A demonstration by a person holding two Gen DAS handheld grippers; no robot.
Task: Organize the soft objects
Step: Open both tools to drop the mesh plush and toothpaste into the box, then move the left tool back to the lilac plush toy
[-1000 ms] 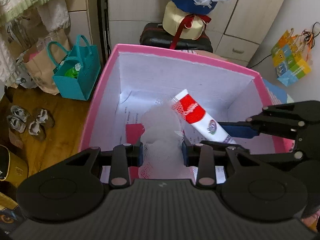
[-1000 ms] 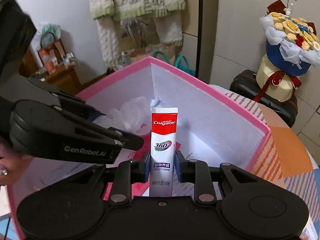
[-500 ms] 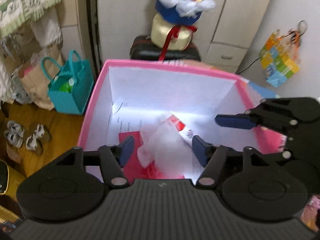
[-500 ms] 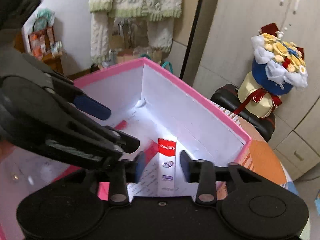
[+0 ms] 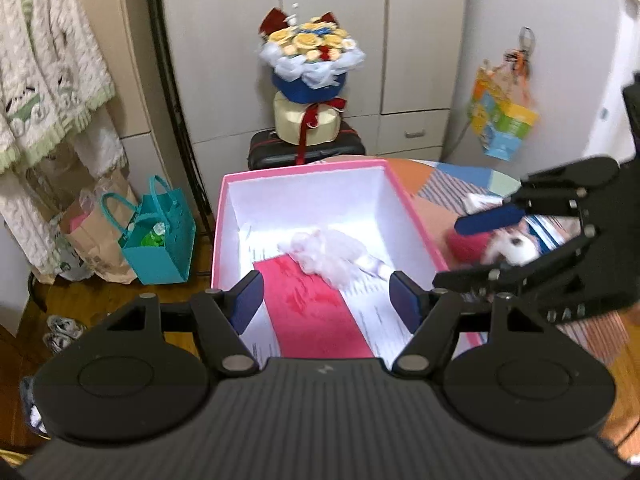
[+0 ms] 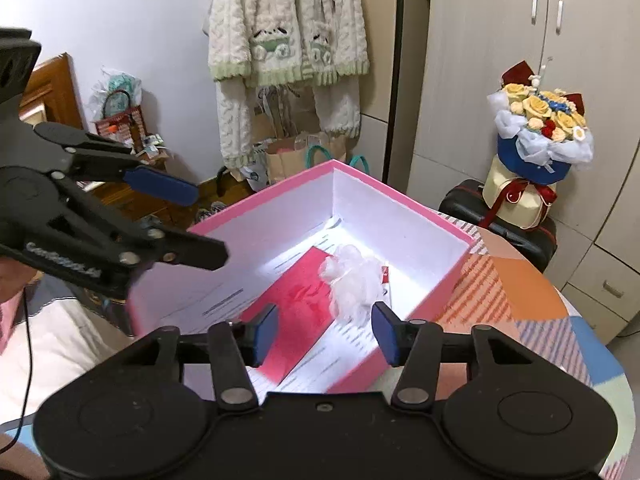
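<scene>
A white mesh bath pouf lies inside the pink box, on top of the toothpaste tube, of which only a red edge shows. The pouf and the box show in the right wrist view too. My left gripper is open and empty above the box's near end. My right gripper is open and empty above the box's near rim. A white plush toy and a red soft object lie on the table right of the box, behind the right gripper's fingers.
A red card and printed papers line the box floor. The box stands on a round patchwork table. A flower bouquet on a black suitcase stands behind. Bags sit on the floor at left. Knitwear hangs on the wall.
Both grippers opened and pulled back up out of the box. The pouf and the toothpaste were let go and now lie on the box floor.
</scene>
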